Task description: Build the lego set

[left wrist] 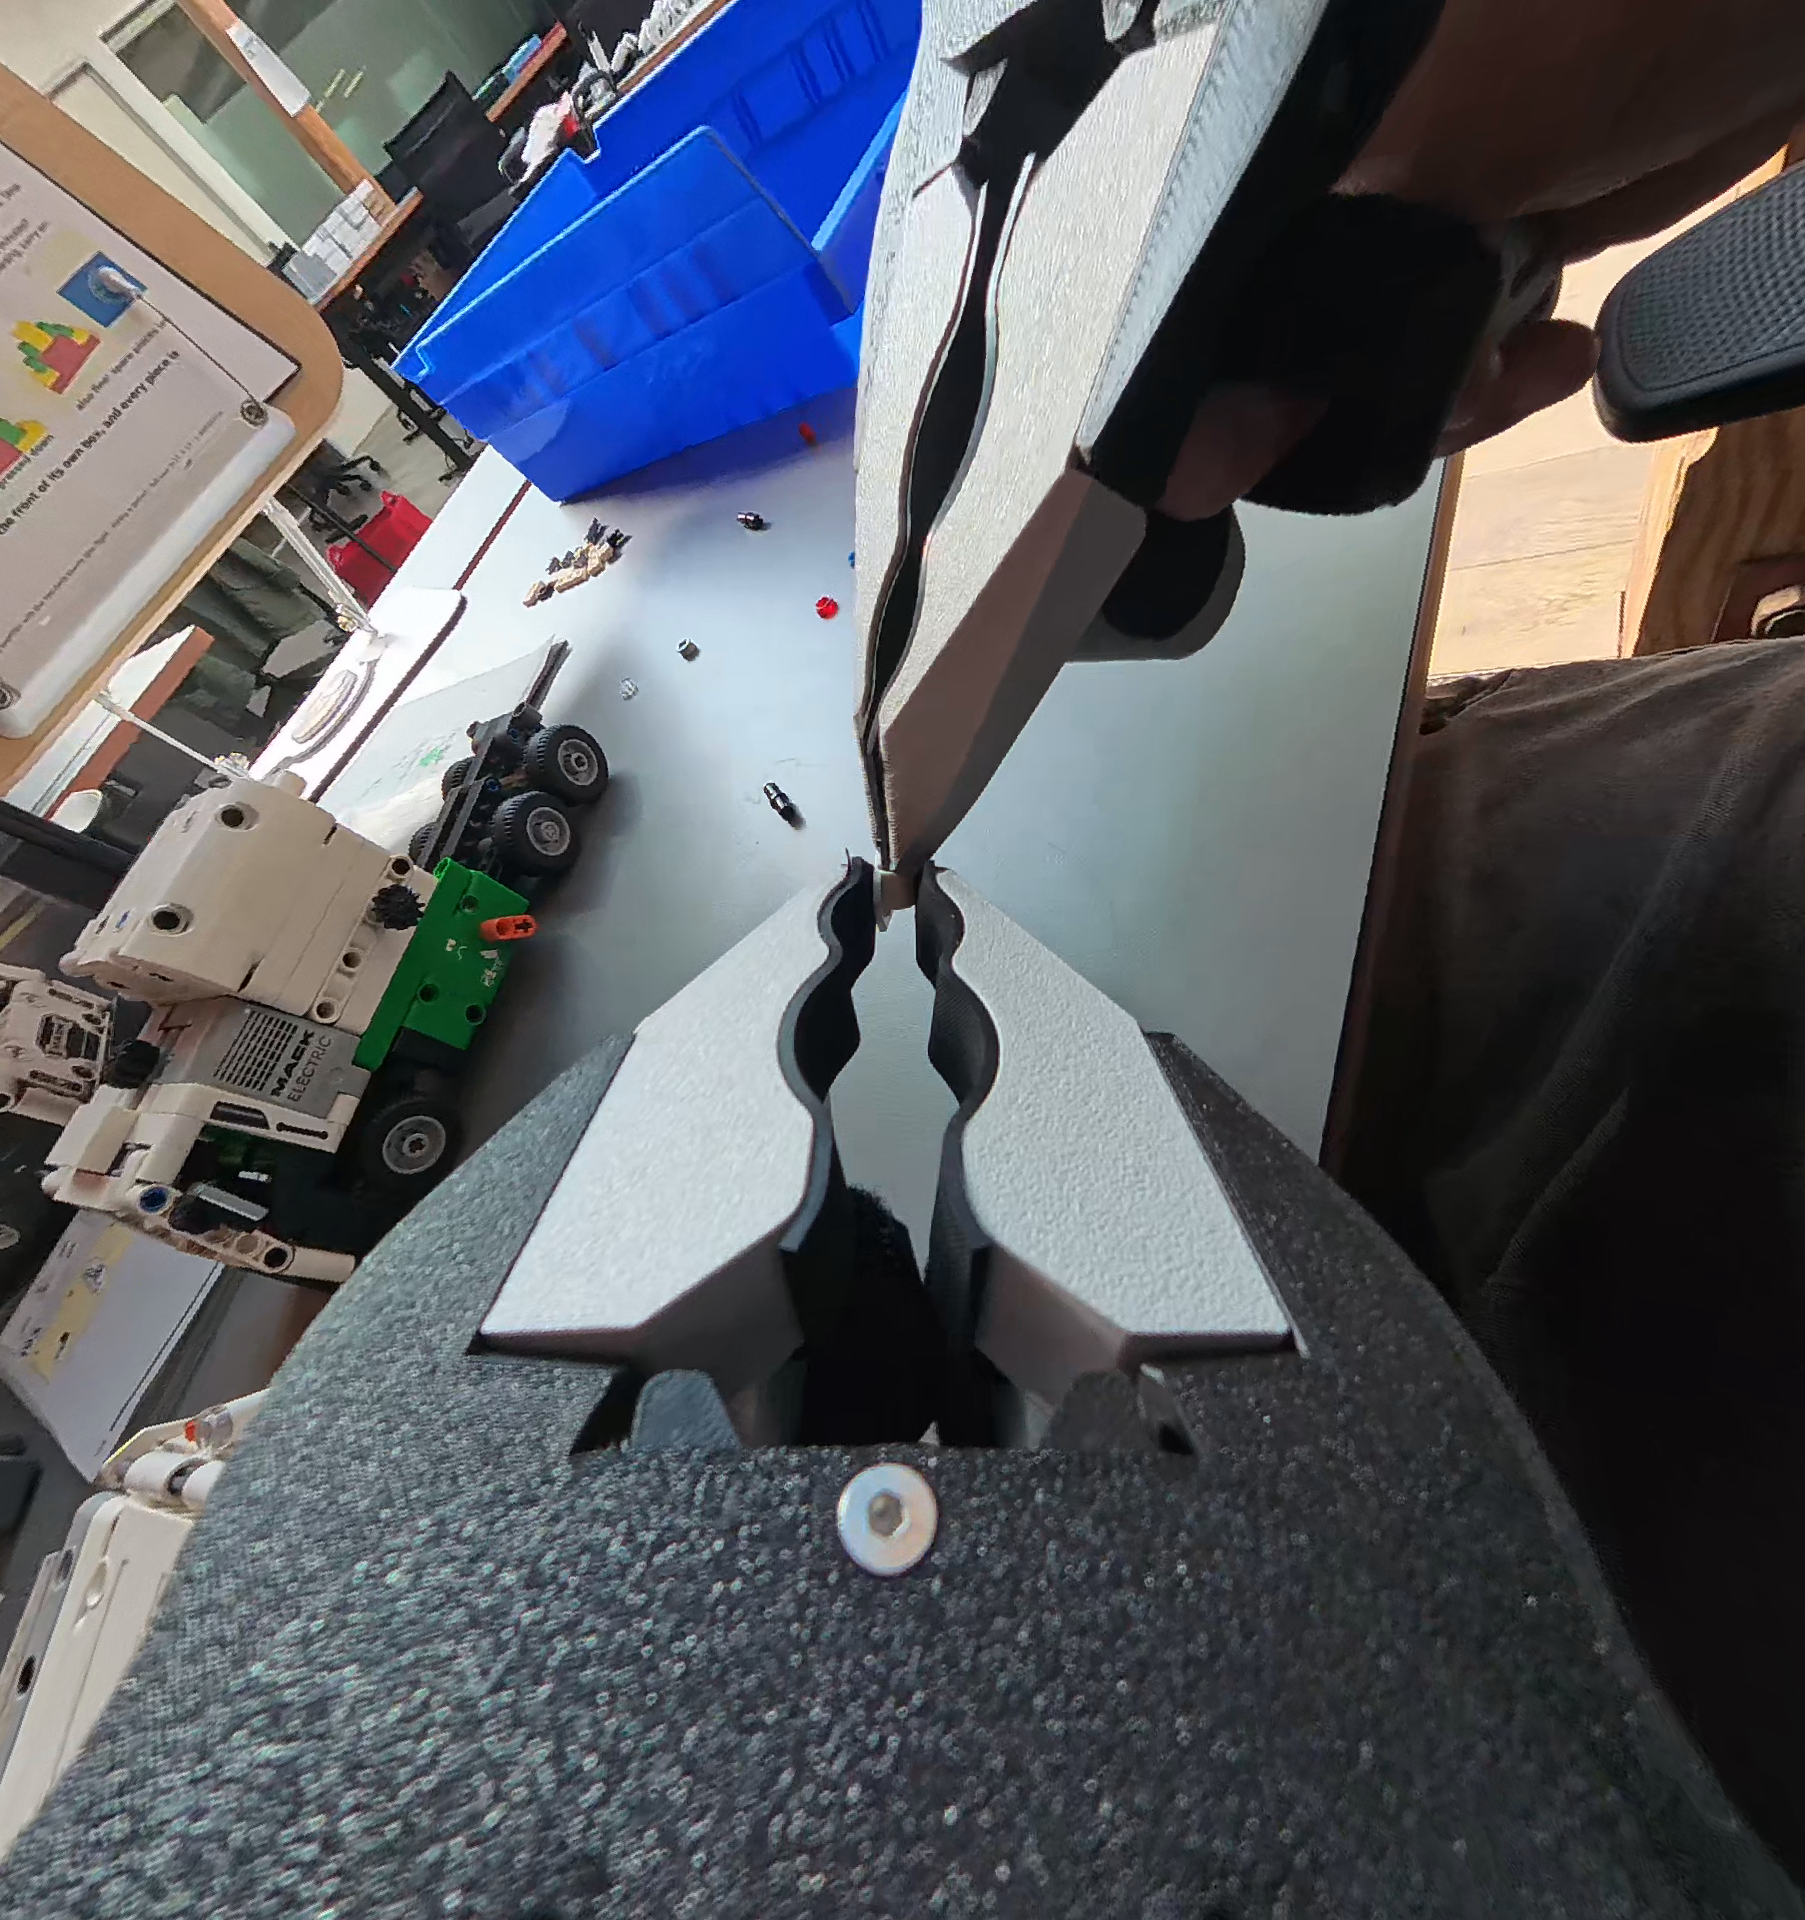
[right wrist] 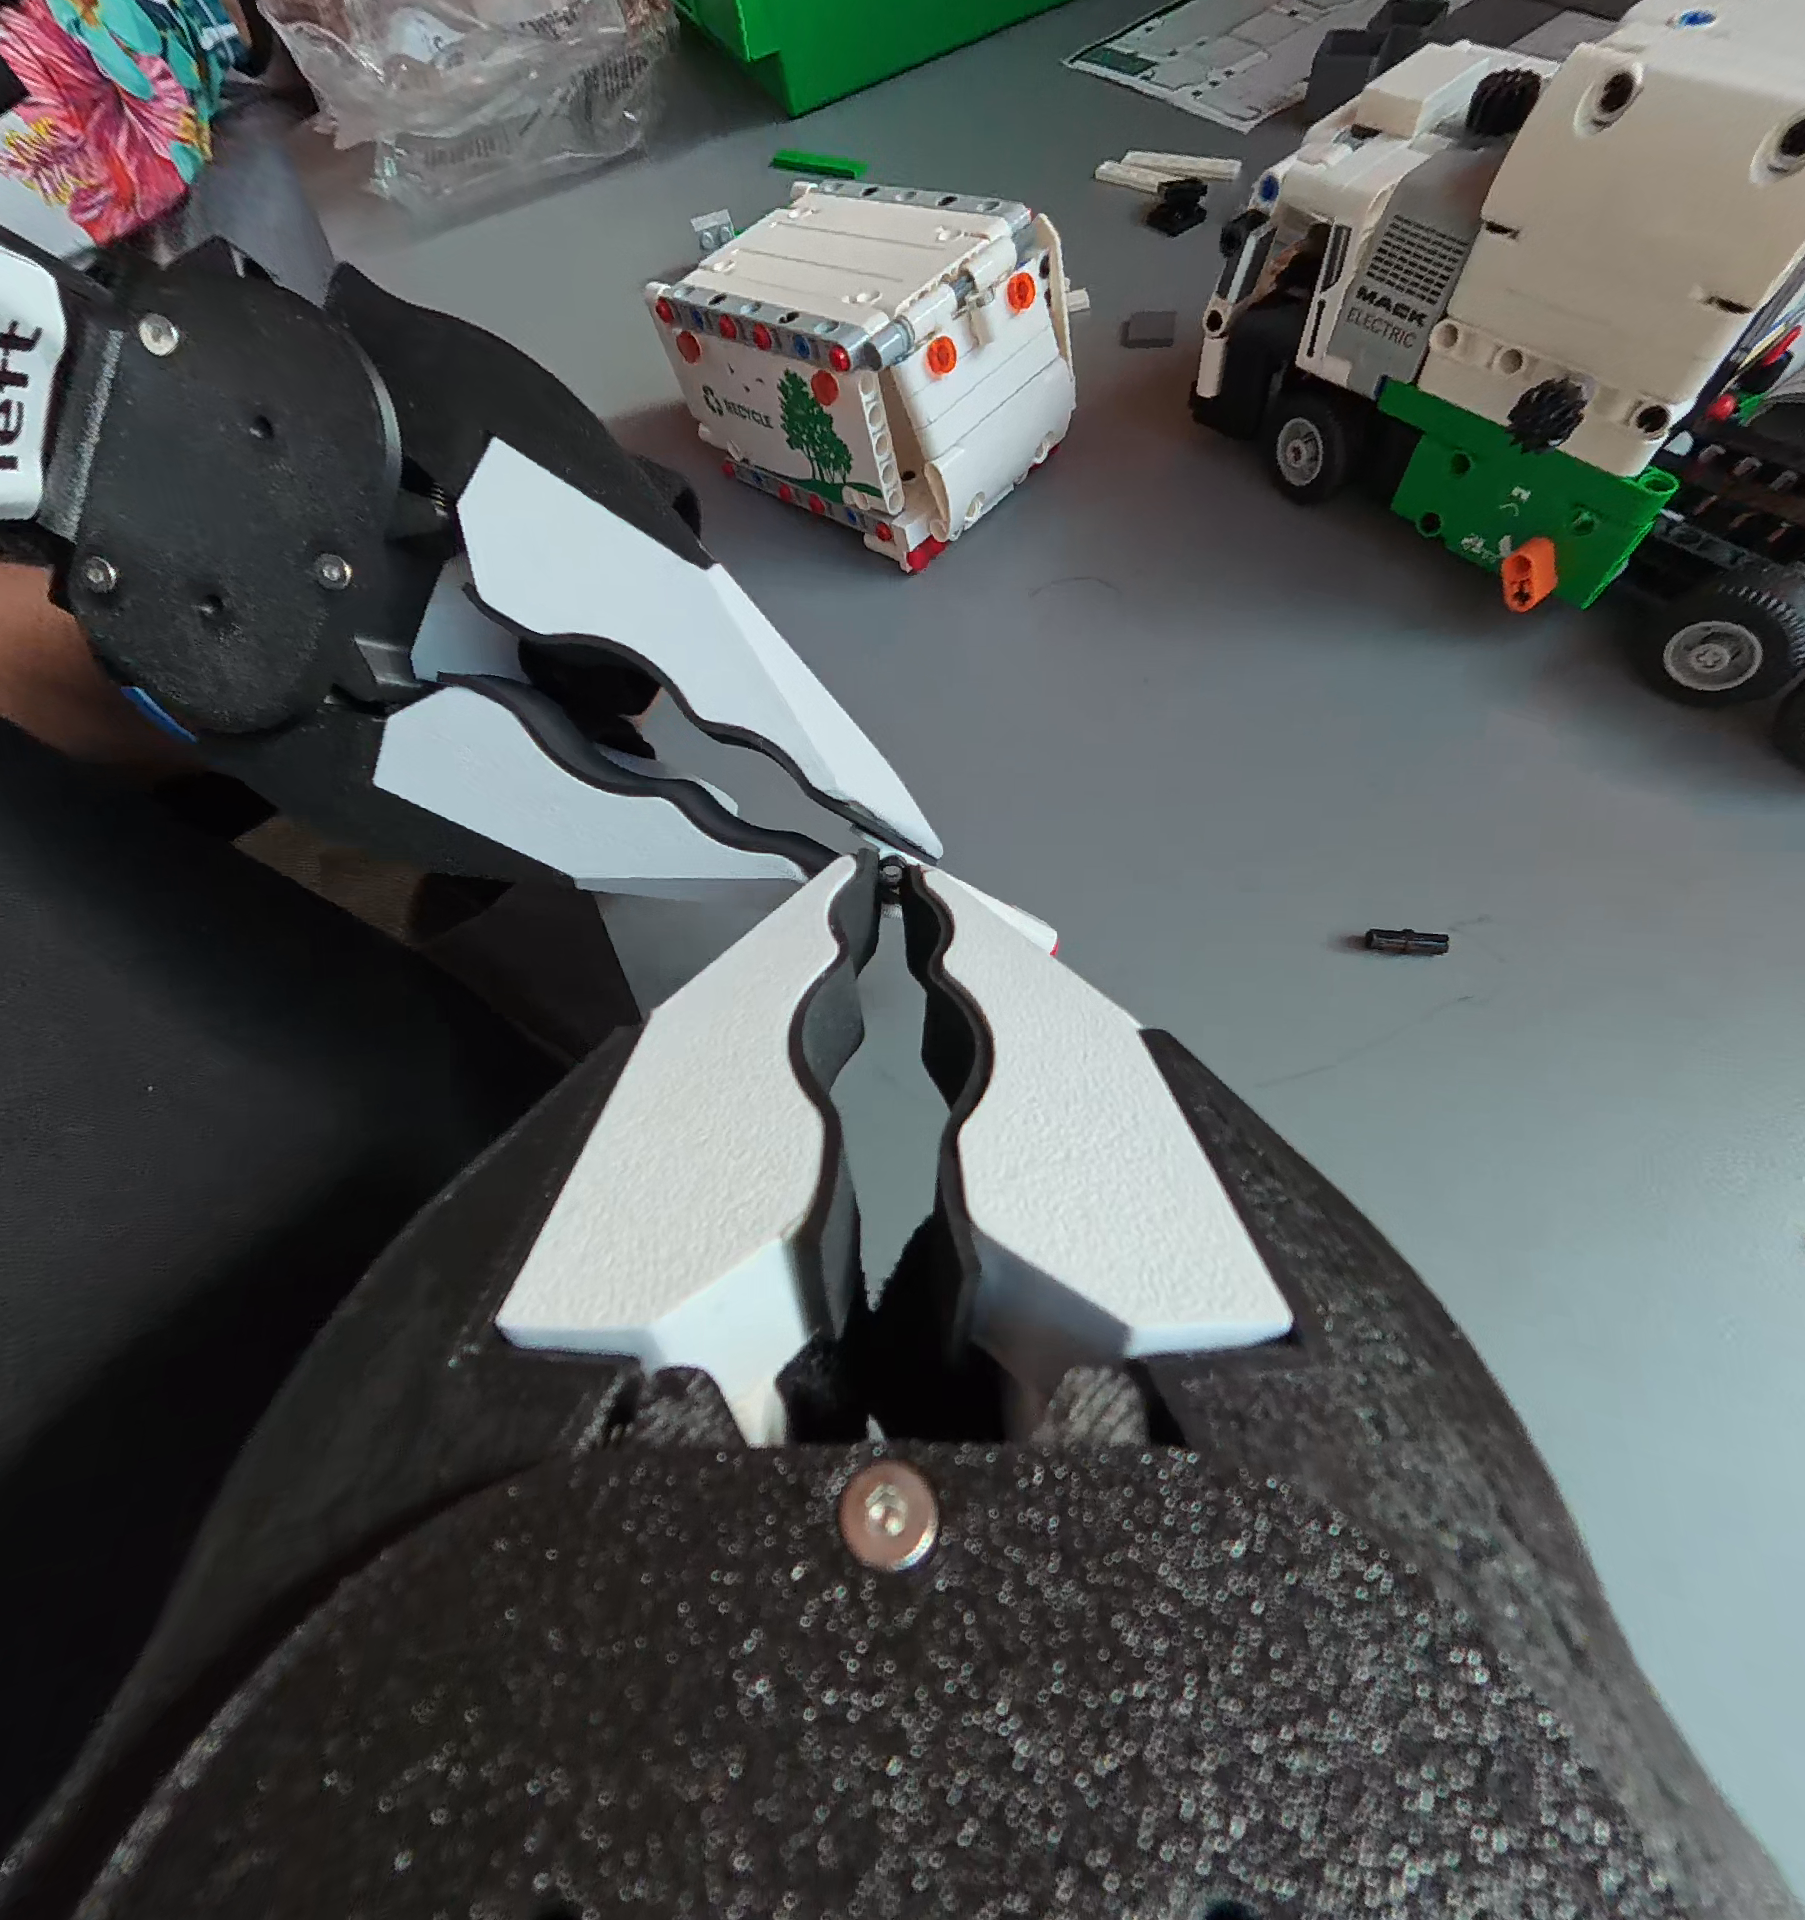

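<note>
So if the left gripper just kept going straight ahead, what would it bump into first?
Almost at once, the right gripper: its tips already meet the left gripper around a small white piece. Beyond that lies the grey table, though depth is hard to judge.

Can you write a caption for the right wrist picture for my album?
Two hand-held grippers, right and left, meet tip to tip over a tiny piece beside the toy truck.

Half-built white and green plastic truck (right wrist: 1563,343) upright on grey worktop (right wrist: 1189,727), boxy white rear bin (right wrist: 877,364) sitting apart beside it.
</note>
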The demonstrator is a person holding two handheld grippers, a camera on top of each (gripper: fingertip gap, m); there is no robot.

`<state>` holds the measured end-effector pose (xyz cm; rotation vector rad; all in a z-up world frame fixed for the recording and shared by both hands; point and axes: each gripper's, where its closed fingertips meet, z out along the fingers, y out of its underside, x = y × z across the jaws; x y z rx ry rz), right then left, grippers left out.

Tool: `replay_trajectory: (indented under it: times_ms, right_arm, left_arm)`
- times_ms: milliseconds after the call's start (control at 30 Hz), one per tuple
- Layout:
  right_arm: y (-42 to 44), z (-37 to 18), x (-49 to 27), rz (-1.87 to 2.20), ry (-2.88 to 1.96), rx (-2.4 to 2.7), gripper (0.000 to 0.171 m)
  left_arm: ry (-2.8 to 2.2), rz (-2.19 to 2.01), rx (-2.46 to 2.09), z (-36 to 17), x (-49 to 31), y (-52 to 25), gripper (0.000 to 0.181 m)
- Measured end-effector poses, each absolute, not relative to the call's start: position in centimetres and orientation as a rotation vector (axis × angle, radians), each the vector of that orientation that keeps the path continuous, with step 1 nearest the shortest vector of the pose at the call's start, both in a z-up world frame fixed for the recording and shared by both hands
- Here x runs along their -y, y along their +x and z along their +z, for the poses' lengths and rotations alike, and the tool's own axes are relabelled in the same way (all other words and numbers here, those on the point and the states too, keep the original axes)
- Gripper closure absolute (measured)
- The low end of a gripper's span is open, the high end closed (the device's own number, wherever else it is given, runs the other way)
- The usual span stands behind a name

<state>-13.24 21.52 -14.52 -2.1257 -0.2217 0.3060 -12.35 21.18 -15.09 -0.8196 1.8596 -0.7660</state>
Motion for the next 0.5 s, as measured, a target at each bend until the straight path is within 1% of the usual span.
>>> replay_trajectory:
  times_ms: [267, 500]
  right_arm:
    - [-13.4, -13.1, -21.3, 0.396, -2.104, 0.149, 0.166]
    - [-13.2, -13.3, -21.2, 0.323, -2.119, 0.193, 0.166]
  left_arm:
    - [-0.802, -0.864, -1.819, -14.0, -20.9, -12.4, 0.175]
    - [-0.804, -0.854, -1.822, -14.2, -20.9, -12.4, 0.175]
